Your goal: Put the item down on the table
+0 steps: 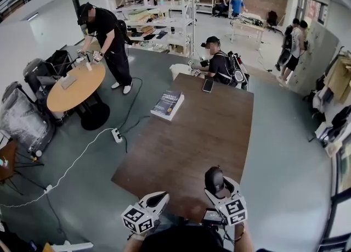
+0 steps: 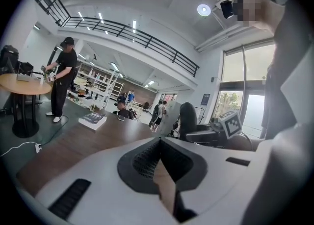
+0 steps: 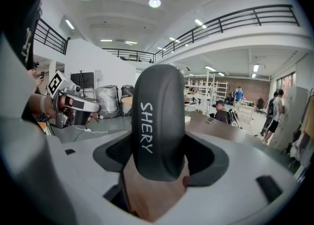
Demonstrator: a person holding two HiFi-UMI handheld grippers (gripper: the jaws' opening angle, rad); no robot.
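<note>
1. Right gripper (image 1: 221,195), at 5 o'clock in the head view. Its jaws are clamped on the black item (image 3: 158,121), a rounded dark body lettered "SHERY" that stands upright between them.
2. The black item is over the near end of the brown table (image 1: 186,141). Whether it touches the tabletop cannot be judged.
3. Left gripper (image 2: 164,180), at 7 o'clock in the head view, beside the right gripper. Its jaws are drawn almost together, with only a narrow slit and nothing in it.
4. Book (image 1: 167,105), at the table's left edge, toward 11 o'clock from the item.
5. Phone (image 1: 208,85), at the table's far end, toward 12 o'clock, in front of a seated person (image 1: 221,65).
6. Round table (image 1: 74,89), at 10 o'clock, with a standing person (image 1: 107,31) leaning over it.
</note>
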